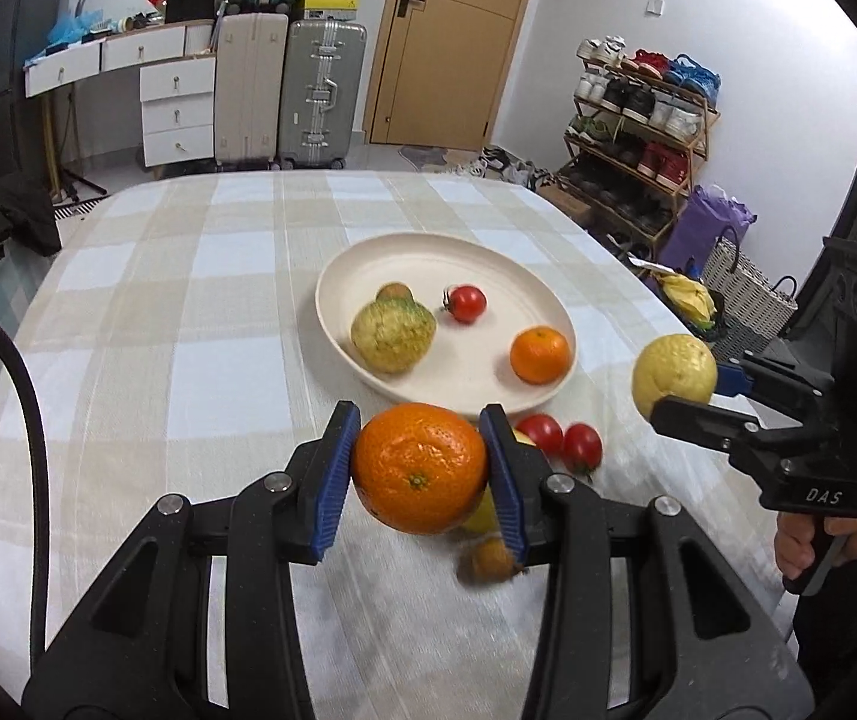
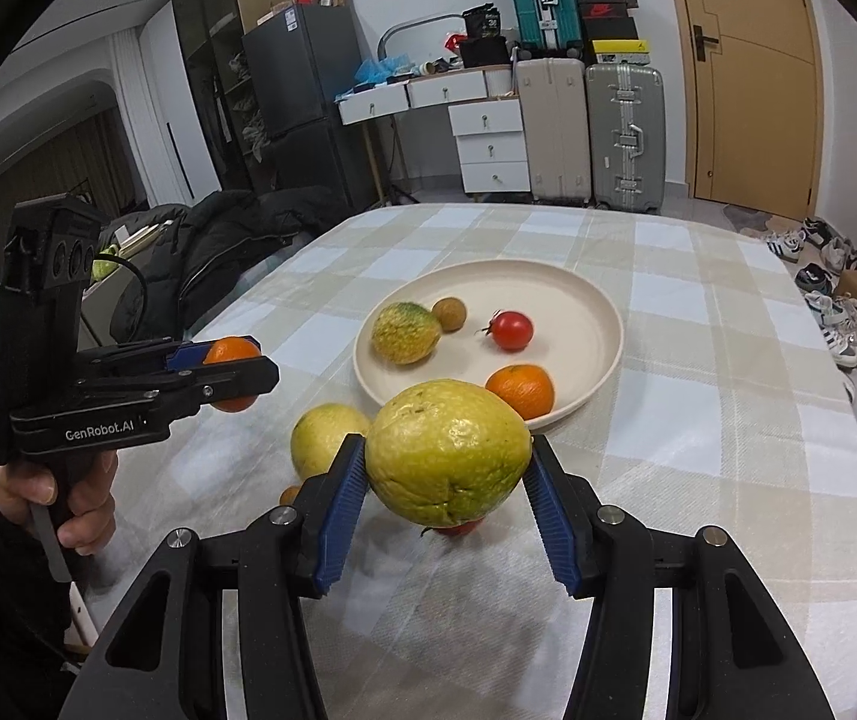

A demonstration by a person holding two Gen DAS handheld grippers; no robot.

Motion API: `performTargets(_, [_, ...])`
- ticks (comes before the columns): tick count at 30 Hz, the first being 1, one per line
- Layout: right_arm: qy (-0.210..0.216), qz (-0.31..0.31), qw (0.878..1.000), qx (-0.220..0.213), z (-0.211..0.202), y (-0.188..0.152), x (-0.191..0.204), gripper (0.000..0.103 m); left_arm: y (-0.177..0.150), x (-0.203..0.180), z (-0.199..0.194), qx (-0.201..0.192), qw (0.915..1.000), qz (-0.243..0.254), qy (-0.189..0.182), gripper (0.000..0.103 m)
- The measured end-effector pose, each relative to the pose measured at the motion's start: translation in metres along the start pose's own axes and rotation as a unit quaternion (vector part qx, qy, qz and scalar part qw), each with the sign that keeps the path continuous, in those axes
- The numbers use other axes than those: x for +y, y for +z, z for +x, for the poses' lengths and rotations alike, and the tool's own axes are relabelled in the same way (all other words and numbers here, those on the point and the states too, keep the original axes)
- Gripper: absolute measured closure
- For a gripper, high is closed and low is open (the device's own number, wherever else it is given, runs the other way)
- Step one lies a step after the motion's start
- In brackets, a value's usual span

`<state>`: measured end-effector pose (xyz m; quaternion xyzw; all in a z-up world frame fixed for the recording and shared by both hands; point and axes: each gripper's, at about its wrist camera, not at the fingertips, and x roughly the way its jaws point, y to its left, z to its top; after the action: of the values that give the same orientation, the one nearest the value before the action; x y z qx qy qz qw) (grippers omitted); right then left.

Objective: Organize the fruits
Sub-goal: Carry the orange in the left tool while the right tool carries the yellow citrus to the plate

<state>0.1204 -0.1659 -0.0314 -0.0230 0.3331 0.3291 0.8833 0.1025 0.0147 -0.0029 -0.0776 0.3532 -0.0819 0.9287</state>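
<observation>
Your left gripper [image 1: 422,468] is clamped on an orange [image 1: 419,468], blue pads [image 1: 332,480] pressed to both of its sides, jaws only as wide as the fruit, and it hangs clear of the cloth just short of the plate [image 1: 368,258]. Your right gripper [image 2: 446,495] has a yellow-green citrus [image 2: 447,450] squeezed between its pads, also lifted, on the near side of the plate's rim. On the plate itself sit a knobbly green-yellow fruit [image 1: 392,333], a small brown fruit [image 2: 449,313] touching it, a cherry tomato [image 1: 467,303] and a small mandarin [image 1: 539,355] close to the near rim. Off the plate, on the checked tablecloth [image 1: 188,300] between it and you, lie two cherry tomatoes [image 1: 560,441] side by side, another yellow fruit [image 2: 323,435] and a small brown one [image 1: 491,561], blurred. Beyond the plate, past the table's far edge, stand suitcases [image 1: 287,90] and a wooden door [image 1: 446,42].
</observation>
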Motion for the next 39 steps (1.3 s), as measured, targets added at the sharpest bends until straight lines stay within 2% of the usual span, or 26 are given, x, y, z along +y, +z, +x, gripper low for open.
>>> performTargets(5, [-0.008,0.007,1.0,-0.01,-0.003,0.009,-0.011,0.049,0.014,-0.003,0.008,-0.013,0.9999,0.001,0.005,0.064])
performTargets(14, [-0.014,0.02,1.0,-0.016,0.003,0.022,-0.025,0.049,0.029,-0.011,0.024,-0.014,0.9999,0.003,0.003,0.064])
performTargets(39, [-0.022,0.067,0.997,-0.022,0.04,0.051,-0.052,0.049,0.046,-0.026,0.102,0.032,0.9991,0.026,-0.002,0.064])
